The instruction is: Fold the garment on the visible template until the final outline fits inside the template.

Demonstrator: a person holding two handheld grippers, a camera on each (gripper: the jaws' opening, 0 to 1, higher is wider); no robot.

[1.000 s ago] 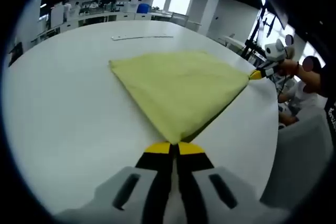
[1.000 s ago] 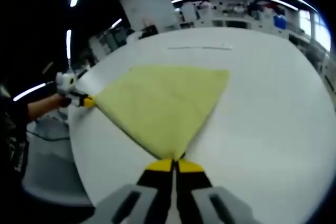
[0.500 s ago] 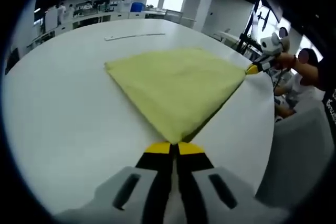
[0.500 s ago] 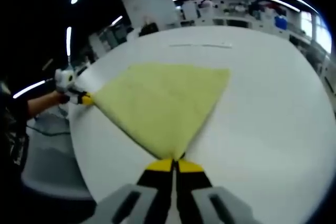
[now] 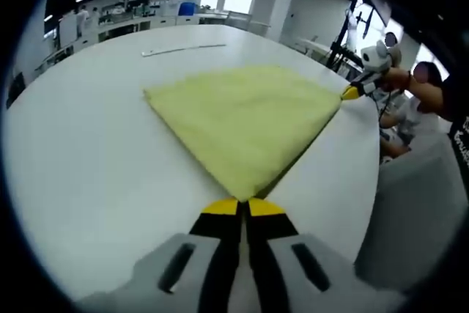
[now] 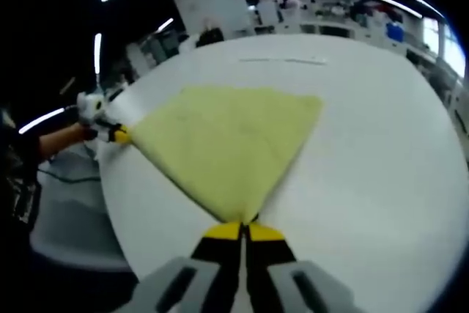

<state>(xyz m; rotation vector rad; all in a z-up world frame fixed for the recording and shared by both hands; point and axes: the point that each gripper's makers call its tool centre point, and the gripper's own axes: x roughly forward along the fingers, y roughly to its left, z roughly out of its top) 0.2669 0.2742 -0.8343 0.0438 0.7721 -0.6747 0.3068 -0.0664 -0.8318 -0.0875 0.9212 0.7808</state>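
As seen in the left gripper view, a yellow garment (image 5: pixel 245 126) was recorded lying flat on a white table (image 5: pixel 88 152), spread from centre toward 12 o'clock. The left gripper (image 5: pixel 243 206) was noted at 6 o'clock, jaws closed together on the nearest corner. The right gripper (image 5: pixel 350 93) was logged at 2 o'clock, pinching the far corner, a hand (image 5: pixel 399 78) behind it. The cloth was judged light, soft and limp; corners were judged the best hold.

As seen in the right gripper view, the garment (image 6: pixel 223 137) was listed at centre, its near corner clamped between the right gripper's (image 6: pixel 243 230) closed jaws at 6 o'clock. The left gripper (image 6: pixel 117 134) was entered at 9 o'clock on the opposite corner, forearm extended behind. A thin strip (image 6: pixel 282 60) was noted at 12 o'clock.
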